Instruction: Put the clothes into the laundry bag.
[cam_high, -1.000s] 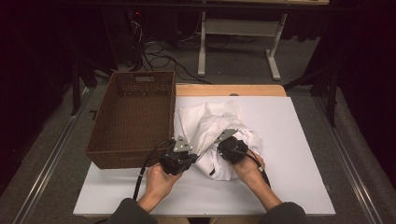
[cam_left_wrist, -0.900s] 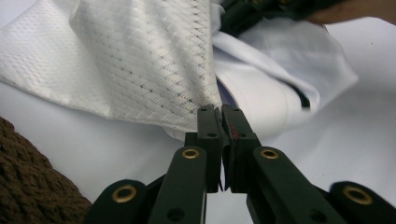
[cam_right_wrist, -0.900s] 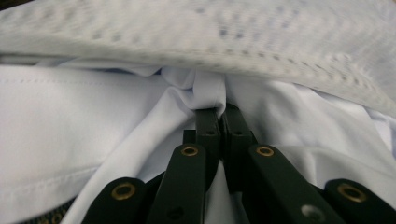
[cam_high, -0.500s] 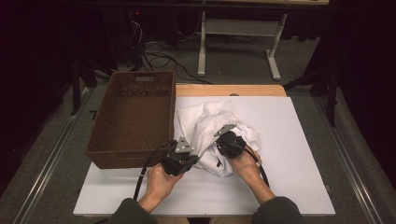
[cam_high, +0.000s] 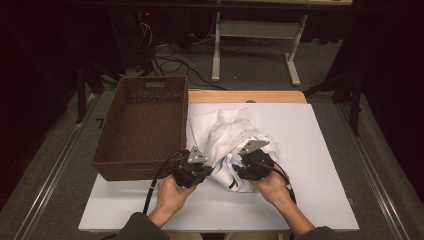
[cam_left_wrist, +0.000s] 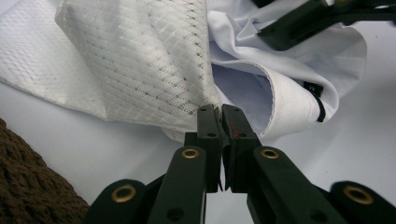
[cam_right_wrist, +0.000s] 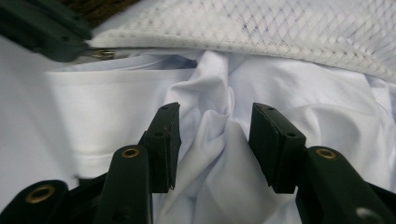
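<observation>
Regrip time on the laundry pile

Left gripper (cam_left_wrist: 219, 122) clenched on mesh bag (cam_left_wrist: 140, 60); right gripper (cam_right_wrist: 215, 140) just opening, fold of white shirt (cam_right_wrist: 140, 107) between jaws unpinched, so I'd grab deeper.

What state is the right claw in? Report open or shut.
Open. The right claw has just been opening; its pads stand apart around a fold of the white shirt without pressing it.

White table top (cam_high: 320, 165) before you, wooden strip along far edge. Brown wicker basket (cam_high: 140, 125) sits on left side, overhanging left edge. Your crumpled white cloth heap (cam_high: 225, 135) lies mid-table, just beside basket, perhaps touching it; contact hard to tell.
</observation>
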